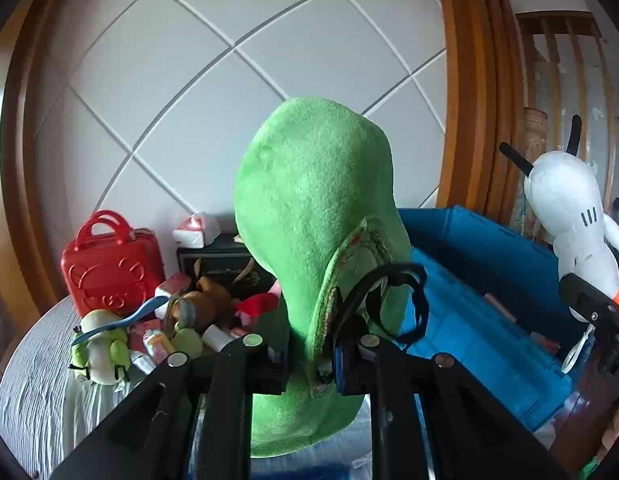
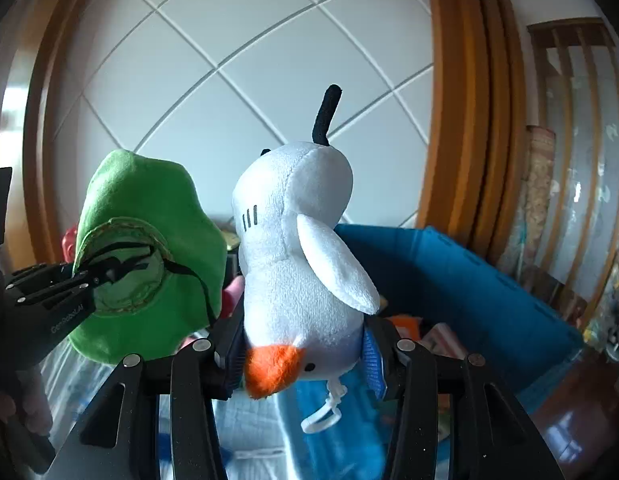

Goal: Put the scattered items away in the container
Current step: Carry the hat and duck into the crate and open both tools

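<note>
the big blue container sits open at the back right, behind both toys. the green plush hat is up in the air in front of it, pinched at its stitched rim near the black strap between the left gripper fingers, which are nearly closed on the fabric. the white plush duck hangs head down in the right gripper, fingers clamped either side of its head by the orange beak. leftover toys and a red case sit off to the left.
</note>
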Tool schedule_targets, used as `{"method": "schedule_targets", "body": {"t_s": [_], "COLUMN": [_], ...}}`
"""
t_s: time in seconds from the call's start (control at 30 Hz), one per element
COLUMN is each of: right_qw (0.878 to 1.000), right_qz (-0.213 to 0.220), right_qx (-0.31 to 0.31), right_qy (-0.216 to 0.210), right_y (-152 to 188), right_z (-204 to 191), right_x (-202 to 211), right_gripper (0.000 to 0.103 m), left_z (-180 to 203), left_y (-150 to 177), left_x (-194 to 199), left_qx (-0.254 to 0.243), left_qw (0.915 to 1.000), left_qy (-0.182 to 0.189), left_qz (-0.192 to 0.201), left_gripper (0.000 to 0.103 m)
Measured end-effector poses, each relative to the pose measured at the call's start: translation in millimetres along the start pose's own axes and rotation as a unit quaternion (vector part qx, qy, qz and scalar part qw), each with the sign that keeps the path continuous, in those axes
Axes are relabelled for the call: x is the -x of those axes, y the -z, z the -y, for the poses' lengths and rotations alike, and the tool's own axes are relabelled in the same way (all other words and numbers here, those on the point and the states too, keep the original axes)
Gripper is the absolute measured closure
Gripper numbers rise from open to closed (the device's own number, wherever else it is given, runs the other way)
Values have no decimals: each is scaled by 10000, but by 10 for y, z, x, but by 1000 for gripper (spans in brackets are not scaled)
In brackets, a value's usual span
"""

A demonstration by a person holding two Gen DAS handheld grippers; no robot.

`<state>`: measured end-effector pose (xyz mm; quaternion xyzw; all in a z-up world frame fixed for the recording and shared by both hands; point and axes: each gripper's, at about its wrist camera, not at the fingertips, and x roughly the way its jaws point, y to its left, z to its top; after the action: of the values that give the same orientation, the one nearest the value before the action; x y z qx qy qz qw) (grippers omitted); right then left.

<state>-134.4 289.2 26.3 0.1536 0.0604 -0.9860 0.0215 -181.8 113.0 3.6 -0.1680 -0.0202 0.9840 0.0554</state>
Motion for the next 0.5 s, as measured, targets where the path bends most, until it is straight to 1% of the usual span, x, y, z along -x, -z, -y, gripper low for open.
{"method": "schedule_targets", "body": {"t_s": [0.1,0.17,0.23,0.27,0.33,0.4,0.43,0.5], "right_qw": [9996,9993,9993,9994,9993,9989,9984,9960], "right_qz": [132,170,170,140,-25,-266,-406,-741], "right_qx": [-26,-3,48,91,221,320,364,501], "right_qy": [237,326,324,309,299,222,144,41], "right_y": [-19,-14,1,0,8,51,102,217], "right_z": [587,1023,1434,1606,1974,2285,2435,2625], "right_x": [47,27,15,-26,-265,-575,-800,-1116], "right_gripper": [56,56,56,56,56,56,56,56], "left_z": [591,1035,1476,1657,2012,2325,2460,2712], "left_y": [-213,-348,-474,-523,-585,-561,-516,-402], "left_x": [-12,-62,-191,-291,-575,-917,-1088,-1434], "left_qx": [-70,-91,-73,-23,21,-2,-18,-122], "left_qw": [9995,9990,9990,9994,9997,9971,9938,9841], "left_qy": [101,92,103,118,215,227,261,270], "left_qz": [285,418,420,316,-101,-723,-1077,-1753], "left_gripper": [88,88,88,88,88,88,88,88]}}
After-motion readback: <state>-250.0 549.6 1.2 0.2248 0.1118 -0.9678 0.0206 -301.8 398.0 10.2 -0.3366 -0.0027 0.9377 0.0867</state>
